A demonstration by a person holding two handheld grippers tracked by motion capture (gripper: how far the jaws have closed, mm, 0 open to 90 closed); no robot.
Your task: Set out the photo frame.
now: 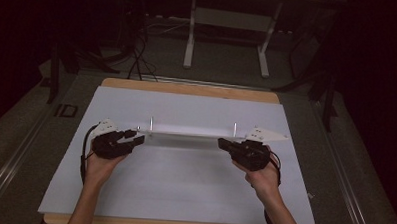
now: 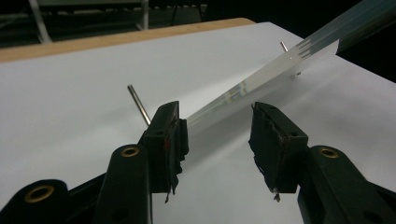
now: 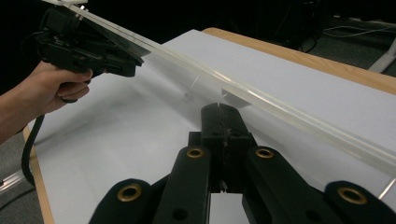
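A long clear plastic strip (image 1: 190,135) spans between my two grippers, raised a little above the white sheet (image 1: 184,186). Two thin metal pins stick up from it, one near the left end (image 1: 151,123) and one near the right (image 1: 235,128). My left gripper (image 1: 137,136) is open, and the strip's end (image 2: 219,107) lies between its jaws against the left pad (image 2: 175,140). My right gripper (image 1: 220,142) is shut on the strip's near edge (image 3: 229,95). In the right gripper view the strip (image 3: 280,114) runs across above the jaws toward the left gripper (image 3: 135,63).
The white sheet covers most of a wooden table whose far edge (image 1: 187,89) shows bare. Beyond it, on the grey floor, stand a white desk frame (image 1: 190,41), dark stands and cables (image 1: 138,60). The surroundings are dim.
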